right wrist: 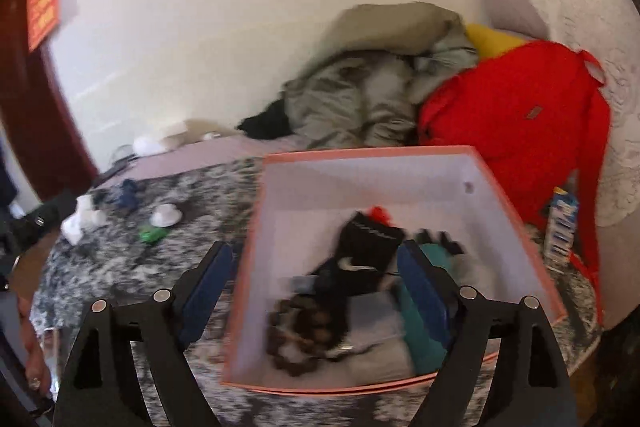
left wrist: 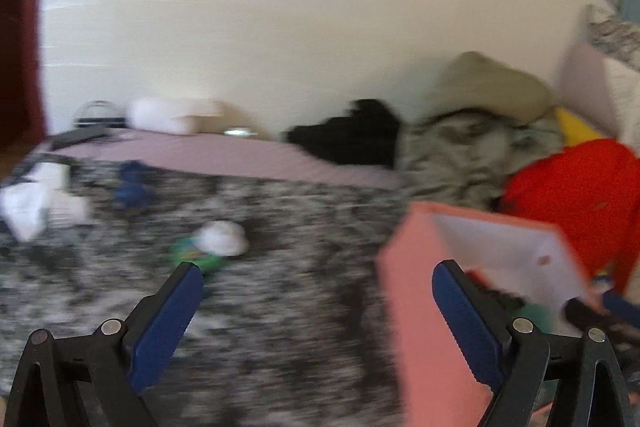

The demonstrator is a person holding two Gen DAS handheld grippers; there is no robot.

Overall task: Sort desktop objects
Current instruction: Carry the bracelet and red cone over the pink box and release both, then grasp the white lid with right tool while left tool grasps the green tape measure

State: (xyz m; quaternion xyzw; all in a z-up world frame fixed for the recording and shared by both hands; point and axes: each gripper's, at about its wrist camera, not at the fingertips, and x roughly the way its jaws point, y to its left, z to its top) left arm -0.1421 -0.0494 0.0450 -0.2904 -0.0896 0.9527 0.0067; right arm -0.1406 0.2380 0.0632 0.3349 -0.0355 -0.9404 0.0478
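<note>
A pink box [right wrist: 516, 223] with a white inside stands on a black-and-white speckled cover; it also shows in the left wrist view [left wrist: 416, 307]. Inside lie a black sock with a white swoosh [right wrist: 362, 251], a brown bead string [right wrist: 304, 331], a teal item [right wrist: 420, 331] and something red [right wrist: 378, 214]. My right gripper [right wrist: 316, 275] is open and empty above the box's front left part. My left gripper [left wrist: 316, 291] is open and empty left of the box. Loose on the cover lie a white cap [left wrist: 222, 237], a green item [left wrist: 192, 255], a blue item [left wrist: 132, 187] and white cloths [left wrist: 32, 203].
A red bag [right wrist: 516, 123], grey and tan clothing [right wrist: 360, 95] and a black garment [left wrist: 352, 135] are piled behind the box against the white wall. A blue-and-white carton [right wrist: 562, 227] stands right of the box. The left wrist view is blurred.
</note>
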